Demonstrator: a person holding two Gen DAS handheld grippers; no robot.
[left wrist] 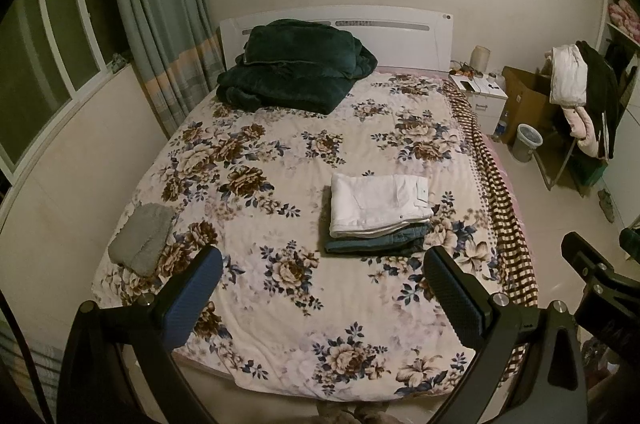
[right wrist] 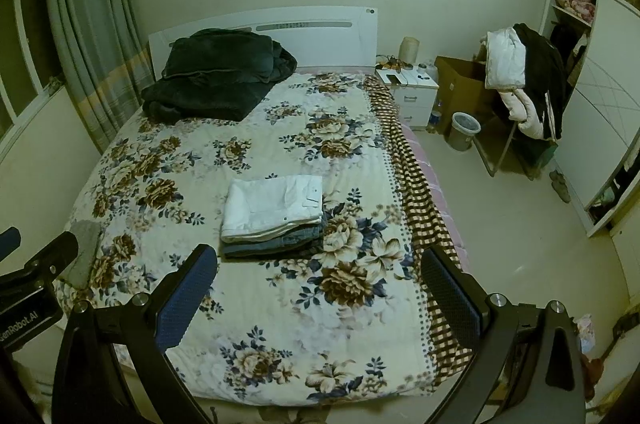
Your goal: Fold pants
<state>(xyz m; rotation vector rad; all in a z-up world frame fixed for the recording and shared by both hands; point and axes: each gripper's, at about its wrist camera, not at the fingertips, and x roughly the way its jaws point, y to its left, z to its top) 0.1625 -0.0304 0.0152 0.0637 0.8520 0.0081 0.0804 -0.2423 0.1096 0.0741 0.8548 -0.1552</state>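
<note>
Folded white pants point(left wrist: 378, 202) lie on top of folded blue jeans point(left wrist: 376, 244) in a stack on the floral bed cover point(left wrist: 280, 184), right of the middle; the white pants point(right wrist: 272, 208) and jeans point(right wrist: 272, 244) also show in the right wrist view. My left gripper point(left wrist: 324, 298) is open and empty, held above the foot of the bed, short of the stack. My right gripper point(right wrist: 320, 298) is open and empty, also above the foot of the bed. A folded grey garment point(left wrist: 142, 242) lies at the bed's left edge.
A dark green folded blanket point(left wrist: 292, 64) lies by the white headboard point(left wrist: 400, 32). A checked sheet point(left wrist: 500, 192) hangs off the bed's right side. A nightstand point(right wrist: 412, 92), cardboard box point(right wrist: 464, 80), bin point(right wrist: 464, 130) and a clothes-covered chair point(right wrist: 528, 84) stand at right. Curtains point(left wrist: 160, 24) hang at left.
</note>
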